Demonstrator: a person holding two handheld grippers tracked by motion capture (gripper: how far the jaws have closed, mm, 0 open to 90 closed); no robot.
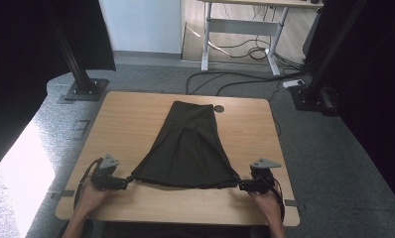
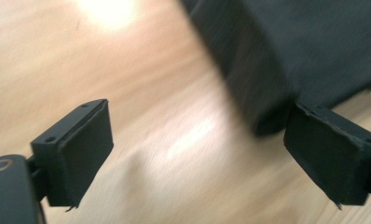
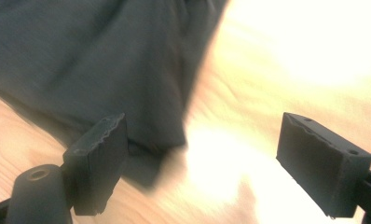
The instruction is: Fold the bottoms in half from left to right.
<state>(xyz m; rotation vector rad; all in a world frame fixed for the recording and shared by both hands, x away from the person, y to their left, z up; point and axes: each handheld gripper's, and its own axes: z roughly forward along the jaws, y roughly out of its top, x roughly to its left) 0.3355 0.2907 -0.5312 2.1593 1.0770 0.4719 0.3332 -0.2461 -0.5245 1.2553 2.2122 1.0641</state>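
Tongs in both hands, resting low on the near part of the worktop (image 1: pixel 131 124), one at each bottom corner of a dark skirt (image 1: pixel 188 148). Left tongs (image 1: pixel 129 180) at the skirt's near left corner, tips just beside the hem; in the left gripper view (image 2: pixel 197 149), jaws standing wide apart with bare wood between the pads and the skirt's (image 2: pixel 286 51) corner lying just ahead, near the right-hand jaw, not pinched. Right tongs (image 1: pixel 241 186) at the skirt's near right corner; in the right gripper view (image 3: pixel 197 163), jaws likewise spread, with the skirt's (image 3: pixel 95 60) corner lying flat on the wood just beside the left-hand jaw and no cloth pressed between the pads. Both pairs therefore open and empty, each within touching range of a hem corner. Skirt spread flat along the middle of the worktop, narrow waist toward the far edge, wide hem toward the person, hem roughly parallel to the near edge. Small round dark disc (image 1: pixel 219 108) set in the worktop just right of the waist, near the far edge. Left hand (image 1: pixel 92 196) and right hand (image 1: pixel 267 201) entering from the near edge, cables trailing from each tool. Both gripper views blurred, with bright glare on the wood, so fine detail of the hem unclear.
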